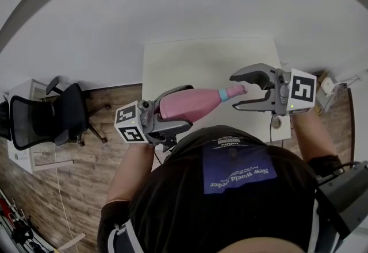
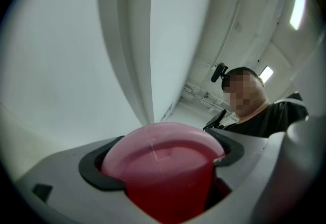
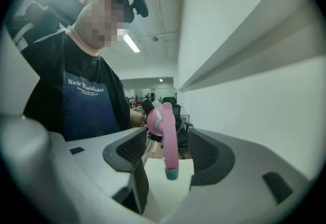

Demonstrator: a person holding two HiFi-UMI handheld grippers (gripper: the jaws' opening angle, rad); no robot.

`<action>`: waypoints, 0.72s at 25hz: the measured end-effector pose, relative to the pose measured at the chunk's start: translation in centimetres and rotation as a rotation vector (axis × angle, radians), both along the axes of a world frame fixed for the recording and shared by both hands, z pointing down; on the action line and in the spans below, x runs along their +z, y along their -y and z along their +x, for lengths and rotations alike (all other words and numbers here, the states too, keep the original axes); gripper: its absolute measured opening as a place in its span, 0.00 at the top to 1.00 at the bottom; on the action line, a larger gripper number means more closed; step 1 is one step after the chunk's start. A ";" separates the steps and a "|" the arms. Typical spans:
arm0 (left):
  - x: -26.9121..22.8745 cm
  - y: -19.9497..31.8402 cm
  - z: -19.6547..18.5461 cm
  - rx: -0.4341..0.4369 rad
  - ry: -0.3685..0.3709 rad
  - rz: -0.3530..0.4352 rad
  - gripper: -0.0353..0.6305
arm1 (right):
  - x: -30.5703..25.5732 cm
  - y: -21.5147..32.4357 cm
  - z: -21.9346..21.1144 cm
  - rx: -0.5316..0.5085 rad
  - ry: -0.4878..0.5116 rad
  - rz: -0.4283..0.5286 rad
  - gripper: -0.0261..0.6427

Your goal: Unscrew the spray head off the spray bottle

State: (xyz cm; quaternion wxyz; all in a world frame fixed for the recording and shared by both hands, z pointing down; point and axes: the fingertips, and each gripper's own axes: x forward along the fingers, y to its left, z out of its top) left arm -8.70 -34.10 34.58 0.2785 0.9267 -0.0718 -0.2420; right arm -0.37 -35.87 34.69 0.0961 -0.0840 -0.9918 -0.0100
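The left gripper (image 1: 175, 109) is closed tight on the fat lower part of the pink spray bottle (image 1: 192, 103). The bottle lies nearly level in the air in front of the person's chest, above the near edge of the white table (image 1: 195, 65). Its spray head (image 3: 169, 141) points to the right gripper (image 1: 236, 93), whose jaws stand wide on both sides of the head and do not touch it. Farther left, a black office chair (image 1: 52, 114) stands on the wooden floor (image 1: 75, 165).

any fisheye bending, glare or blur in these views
Head view: strong fisheye, lines bend round the table. Left gripper view: the spray bottle base looms close and soft; a ceiling light glares. Right gripper view: spray head fairly sharp, corners darkened.
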 end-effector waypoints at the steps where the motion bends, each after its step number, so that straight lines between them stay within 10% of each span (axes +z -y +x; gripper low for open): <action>1: 0.0 0.2 -0.2 -0.029 0.022 0.027 0.19 | -0.2 0.7 0.5 0.024 0.016 -0.019 0.61; 10: -0.6 -0.2 -0.3 -0.173 0.288 0.355 0.19 | -0.6 4.6 2.8 0.136 0.123 -0.513 0.58; 18: 0.5 -1.3 1.7 -0.059 0.282 0.311 0.19 | 1.7 -0.1 -0.4 0.039 -0.151 0.147 0.56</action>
